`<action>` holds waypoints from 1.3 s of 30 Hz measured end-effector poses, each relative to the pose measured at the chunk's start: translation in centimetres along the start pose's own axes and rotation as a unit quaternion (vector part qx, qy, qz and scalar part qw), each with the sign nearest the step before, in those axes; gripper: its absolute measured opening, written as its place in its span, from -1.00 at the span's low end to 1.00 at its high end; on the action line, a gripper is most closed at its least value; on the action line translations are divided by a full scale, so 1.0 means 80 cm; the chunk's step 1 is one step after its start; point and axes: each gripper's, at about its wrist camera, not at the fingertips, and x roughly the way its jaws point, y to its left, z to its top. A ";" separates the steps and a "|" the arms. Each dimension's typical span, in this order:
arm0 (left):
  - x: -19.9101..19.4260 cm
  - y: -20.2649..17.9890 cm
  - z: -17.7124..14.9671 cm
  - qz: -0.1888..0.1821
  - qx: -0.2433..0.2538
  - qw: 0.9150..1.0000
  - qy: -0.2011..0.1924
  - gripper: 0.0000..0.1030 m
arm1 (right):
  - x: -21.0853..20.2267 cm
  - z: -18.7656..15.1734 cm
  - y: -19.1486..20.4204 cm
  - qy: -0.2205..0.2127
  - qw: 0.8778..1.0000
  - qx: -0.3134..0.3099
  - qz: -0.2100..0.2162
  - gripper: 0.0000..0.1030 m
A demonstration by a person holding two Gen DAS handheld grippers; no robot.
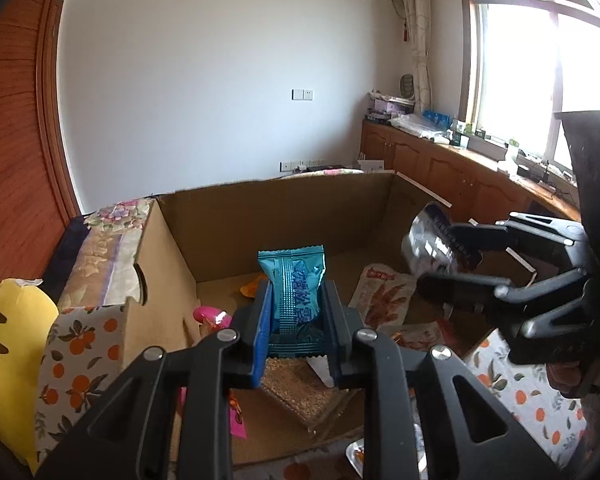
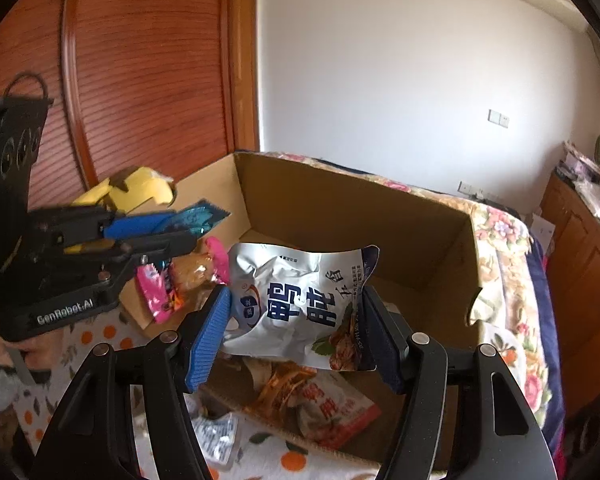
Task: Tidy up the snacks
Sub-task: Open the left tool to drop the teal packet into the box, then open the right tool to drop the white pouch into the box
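Both hand-held grippers hang over the large open brown cardboard box (image 1: 284, 208), each pinching a snack. Its floor holds a white and orange printed snack bag (image 2: 324, 404) and a clear pack of brown seed bar (image 1: 300, 392); a pink wrapped snack (image 1: 210, 316) lies by its left wall. Beneath the box spreads the white cloth printed with oranges (image 1: 532, 400), with a yellow plush toy (image 1: 16, 364) to the left. In the right gripper (image 2: 296, 316), the half-spread jaws press both sides of a crumpled silver-white foil pouch with dark blue lettering (image 2: 300, 300), above the box interior. Narrow-set jaws of the left gripper (image 1: 296, 320) clamp a small teal foil snack packet (image 1: 294, 284) upright over the box's near part
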 end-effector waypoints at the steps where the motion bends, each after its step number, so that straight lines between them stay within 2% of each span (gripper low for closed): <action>1: 0.005 0.001 -0.003 0.002 0.000 1.000 0.003 -0.58 | 0.003 -0.002 -0.003 -0.003 1.000 0.009 0.005 0.29; 18: 0.020 0.007 -0.012 -0.007 -0.015 1.000 0.012 -0.53 | 0.030 -0.015 -0.012 0.008 0.999 0.029 0.020 0.31; 32: 0.019 0.007 -0.009 0.000 -0.015 1.000 0.020 -0.48 | 0.028 -0.013 -0.010 0.007 1.000 0.022 -0.002 0.44; 39: 0.000 0.005 -0.004 0.001 -0.013 1.000 0.005 -0.41 | 0.015 -0.009 -0.004 0.000 1.000 0.017 -0.007 0.47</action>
